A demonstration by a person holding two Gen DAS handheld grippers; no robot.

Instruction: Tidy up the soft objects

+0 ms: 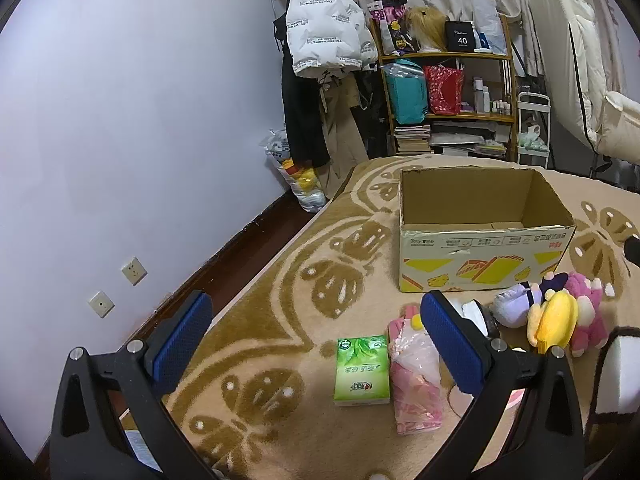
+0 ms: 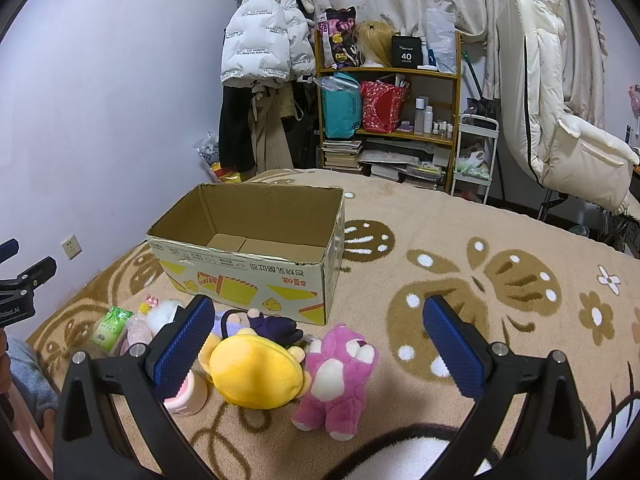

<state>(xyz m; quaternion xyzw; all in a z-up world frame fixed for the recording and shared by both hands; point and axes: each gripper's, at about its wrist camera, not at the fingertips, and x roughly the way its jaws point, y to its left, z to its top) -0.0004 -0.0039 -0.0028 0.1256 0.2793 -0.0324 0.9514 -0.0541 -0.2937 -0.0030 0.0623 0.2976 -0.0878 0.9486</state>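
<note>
The bed [image 2: 500,240], under a beige blanket with brown flower shapes, carried everything. On it stood the cardboard box [image 2: 256,268], open-topped and apparently empty, its long side turned toward the soft things heaped just in front of it. Largest of these was the yellow plush [image 2: 252,372], lying directly below and ahead of the right gripper [image 2: 320,348], with the pink plush [image 2: 340,376] touching its right side, upright-ish and between the fingers' line of sight. A purple-and-dark plush [image 2: 264,324] lay behind them, against the box front. Further left sat a pink wrapped pack [image 1: 414,384], its long axis running away from the camera, and beside it the green tissue pack [image 1: 362,370], lying parallel, squarely ahead of the left gripper [image 1: 316,344]. Both grippers stood wide apart, holding nothing. By my judgement the right hand was nearer the plush toys, the left nearer the two packs, and the box lay beyond both
</note>
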